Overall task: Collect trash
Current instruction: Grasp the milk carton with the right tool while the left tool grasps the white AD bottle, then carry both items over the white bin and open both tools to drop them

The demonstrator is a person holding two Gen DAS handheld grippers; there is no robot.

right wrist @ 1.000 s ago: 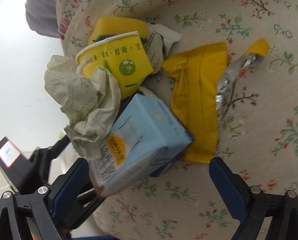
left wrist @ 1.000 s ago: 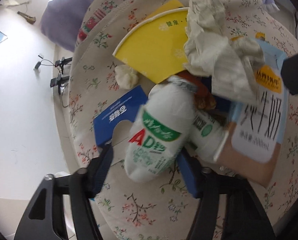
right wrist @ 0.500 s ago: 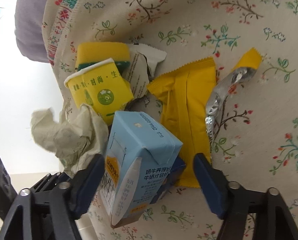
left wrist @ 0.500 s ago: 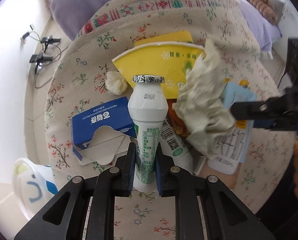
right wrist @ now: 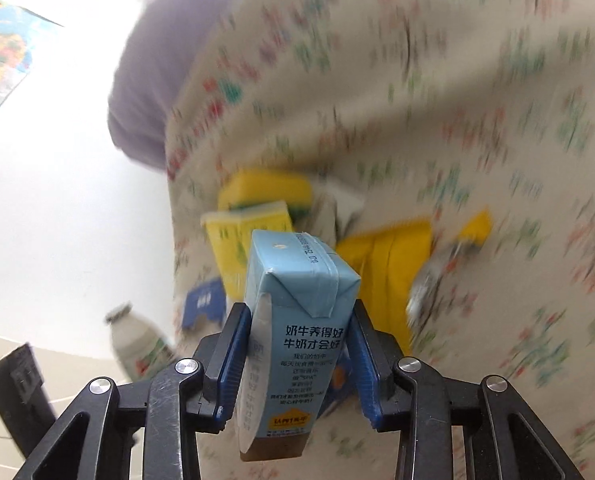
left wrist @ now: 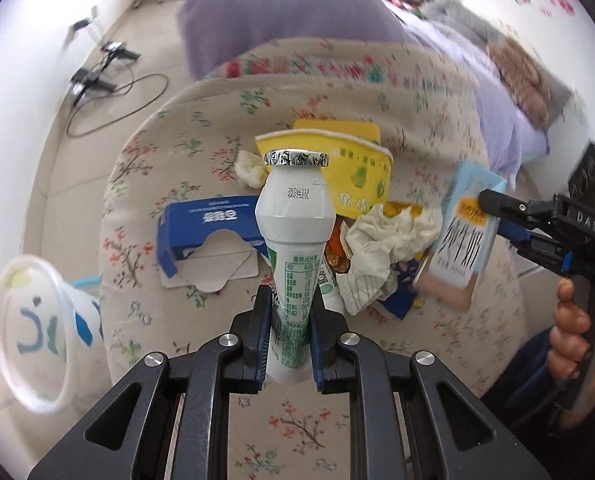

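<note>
Both grippers are now lifting clear of the bedspread point(left wrist: 377, 92): left gripper point(left wrist: 290, 334) clamping the yogurt bottle point(left wrist: 295, 216), right gripper point(right wrist: 297, 354) clamping the milk carton point(right wrist: 293, 312). We're keeping both squeezes firm toward the bin point(left wrist: 33, 332).

Two wrist fisheyes above one floral cushion, each looking out along its own fingers

The left wrist view looks down and forward over the floral cushion point(left wrist: 377, 128) from close in — its left gripper point(left wrist: 290, 312) sits at 6 o'clock, floor at 9, and the right gripper point(left wrist: 493, 216) enters at 3. The right wrist view, blurred, faces the same cushion point(right wrist: 417, 80) from nearer, its own gripper point(right wrist: 297, 328) at 6 o'clock and pale floor from 8 to 10. Both share the yellow paper cup point(left wrist: 357, 168) point(right wrist: 237, 240), blue box point(left wrist: 209, 220) point(right wrist: 203, 302), milk carton point(left wrist: 463, 236) point(right wrist: 297, 320) and white bottle point(left wrist: 295, 248) point(right wrist: 133, 340).
</note>
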